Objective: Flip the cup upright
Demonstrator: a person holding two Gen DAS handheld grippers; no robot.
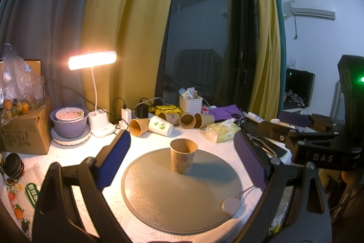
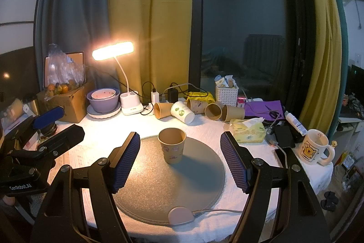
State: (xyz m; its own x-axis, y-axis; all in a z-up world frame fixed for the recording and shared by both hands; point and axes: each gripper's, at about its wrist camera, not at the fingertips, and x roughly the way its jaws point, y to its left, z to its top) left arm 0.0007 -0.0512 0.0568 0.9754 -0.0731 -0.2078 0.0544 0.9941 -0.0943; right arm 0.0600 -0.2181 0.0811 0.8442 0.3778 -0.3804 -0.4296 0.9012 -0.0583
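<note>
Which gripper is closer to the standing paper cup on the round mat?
Right, though only just. Both are open with the paper cup between their fingers, touching neither. The right gripper has its pads closer beside it, and the left gripper is spread wider.

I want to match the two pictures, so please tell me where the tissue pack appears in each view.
Left wrist view: the tissue pack lies right of centre, behind the round grey mat, near the right finger's tip.
Right wrist view: the tissue pack lies right of centre, just beyond the right finger.
Shared landmark: the upright paper cup on the mat.
</note>
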